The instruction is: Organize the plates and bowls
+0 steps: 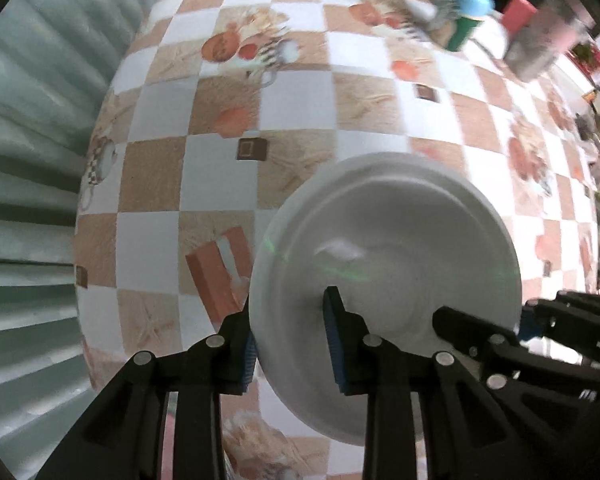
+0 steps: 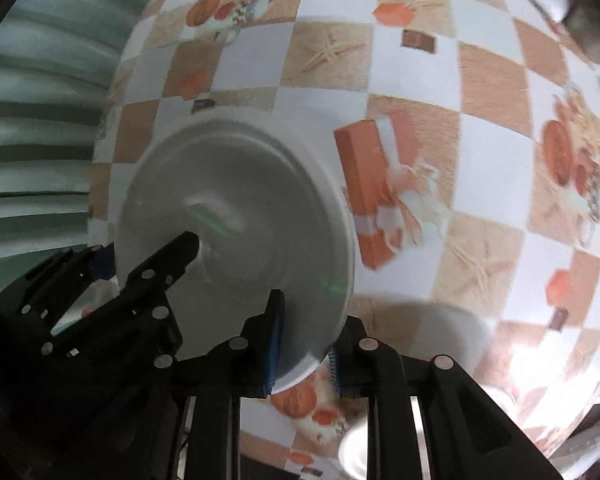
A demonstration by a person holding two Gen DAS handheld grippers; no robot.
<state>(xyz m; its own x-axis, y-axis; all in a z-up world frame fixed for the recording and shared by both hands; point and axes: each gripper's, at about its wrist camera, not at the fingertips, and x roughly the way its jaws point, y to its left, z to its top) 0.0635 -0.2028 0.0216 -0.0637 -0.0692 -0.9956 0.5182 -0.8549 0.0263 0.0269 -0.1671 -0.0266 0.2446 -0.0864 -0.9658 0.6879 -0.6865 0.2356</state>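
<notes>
A white bowl [image 1: 384, 240] hangs above the chequered tablecloth [image 1: 220, 168], gripped at its rim from two sides. In the left wrist view my left gripper [image 1: 290, 324] is shut on the bowl's near wall, one blue pad inside and one outside. My right gripper's black fingers [image 1: 456, 324] clamp the rim at the right. The right wrist view shows the same bowl [image 2: 236, 216], with my right gripper [image 2: 308, 332] shut on its near rim. One of the left gripper's fingers [image 2: 180, 248] reaches into the bowl from the left. The picture is blurred by motion.
A corrugated grey wall [image 1: 32, 200] runs along the table's left edge. Blurred green, blue and red containers [image 1: 472, 4] stand at the far right of the table. A shiny round object [image 2: 356, 452] lies low under the right gripper.
</notes>
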